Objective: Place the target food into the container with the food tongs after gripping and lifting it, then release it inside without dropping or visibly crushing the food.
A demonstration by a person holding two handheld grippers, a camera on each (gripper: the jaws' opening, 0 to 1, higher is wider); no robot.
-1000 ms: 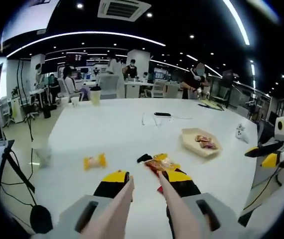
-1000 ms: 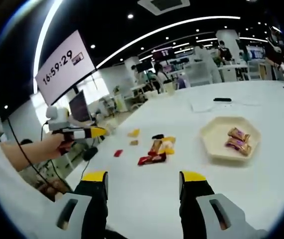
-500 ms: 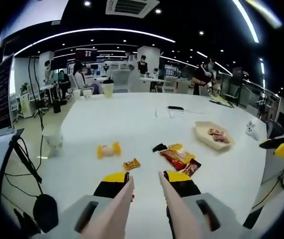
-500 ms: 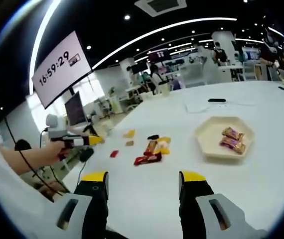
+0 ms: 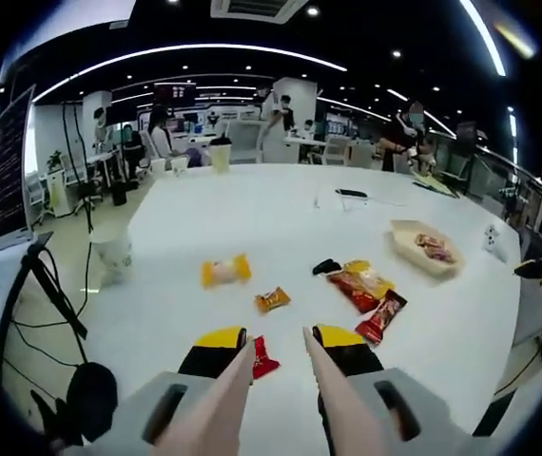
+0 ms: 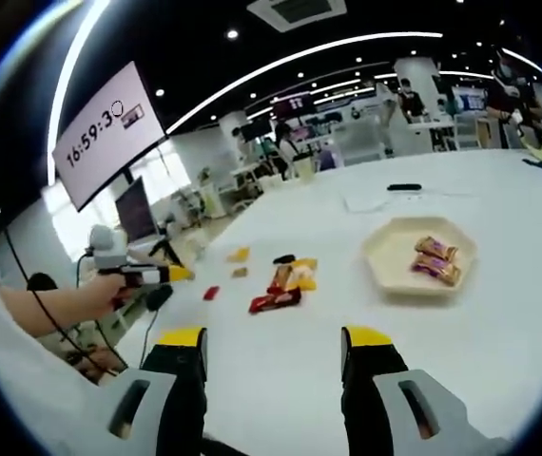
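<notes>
In the left gripper view my left gripper is shut on pale pink food tongs, whose two arms stand apart and hold nothing. Wrapped snacks lie on the white table ahead: a small red packet just past the tong tips, an orange candy, a yellow candy, a red and yellow packet and a dark red packet. The beige tray at the right holds two snacks. My right gripper is open, far short of the tray and the snack cluster.
A black phone and a lidded cup sit at the table's far side. A white cup stands by the left edge. A hand holds the left gripper off the table's left end. People and desks are behind.
The left gripper has drawn back from the snacks, so the orange candy and small red packet have come into view. The right gripper view has barely shifted.
</notes>
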